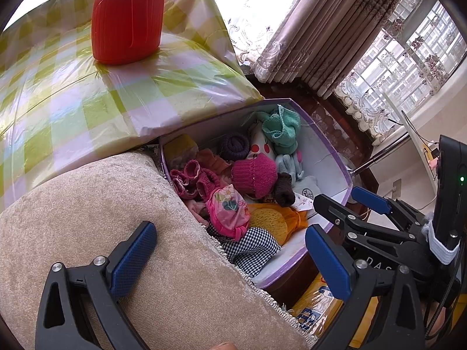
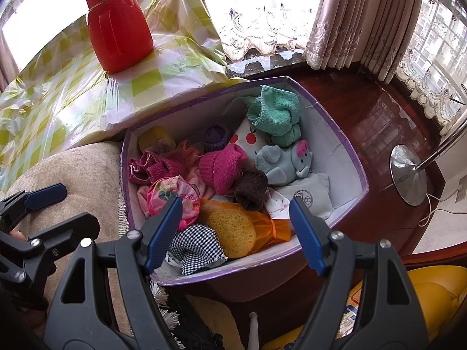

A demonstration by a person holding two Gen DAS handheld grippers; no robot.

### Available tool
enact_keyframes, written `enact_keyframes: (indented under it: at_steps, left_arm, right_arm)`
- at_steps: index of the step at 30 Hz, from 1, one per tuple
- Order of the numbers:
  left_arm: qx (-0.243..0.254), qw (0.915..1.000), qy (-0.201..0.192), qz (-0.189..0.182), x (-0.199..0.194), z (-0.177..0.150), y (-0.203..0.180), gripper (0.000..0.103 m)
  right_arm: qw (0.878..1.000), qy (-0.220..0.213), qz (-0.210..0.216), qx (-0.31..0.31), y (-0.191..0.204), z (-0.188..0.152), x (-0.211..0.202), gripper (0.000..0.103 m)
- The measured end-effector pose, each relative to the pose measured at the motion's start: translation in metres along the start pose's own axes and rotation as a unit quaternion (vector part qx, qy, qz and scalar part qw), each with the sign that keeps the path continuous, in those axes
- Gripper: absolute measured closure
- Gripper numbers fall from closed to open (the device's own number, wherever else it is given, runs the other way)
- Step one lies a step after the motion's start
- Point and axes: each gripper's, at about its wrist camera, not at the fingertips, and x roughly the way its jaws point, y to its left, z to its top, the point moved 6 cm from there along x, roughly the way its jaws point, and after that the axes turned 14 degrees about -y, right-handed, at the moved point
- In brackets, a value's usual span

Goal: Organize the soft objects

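Box [image 1: 335,157] with a purple rim sits beside a beige cushion [image 1: 102,218] in the left wrist view, full of soft things like a pink knitted hat [image 1: 254,175]. The left gripper [image 1: 233,259] stands wide and holds nothing. In the right wrist view, the right gripper [image 2: 233,233] hangs wide over the box [image 2: 344,151], empty, above a yellow sponge [image 2: 233,230].

Red bottle [image 1: 127,17] losing its cap to the top edge in the left wrist view. Yellow item [image 2: 153,139] in the far left corner of the purple box [image 2: 347,145] lying half buried, too unclear to name. Yellow package [image 1: 318,306] below the box showing only part, print unreadable. Floor lamp [image 2: 408,175] pole running off the right edge.
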Motion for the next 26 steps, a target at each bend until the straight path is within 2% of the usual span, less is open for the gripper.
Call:
enact_keyframes:
  at_steps: [26]
  left_arm:
    - [0.018, 0.9997, -0.009, 0.012, 0.0013, 0.0002, -0.0022, 0.000]
  right_arm:
    - [1.000, 0.004, -0.002, 0.008, -0.0046, -0.0050, 0.0016, 0.025]
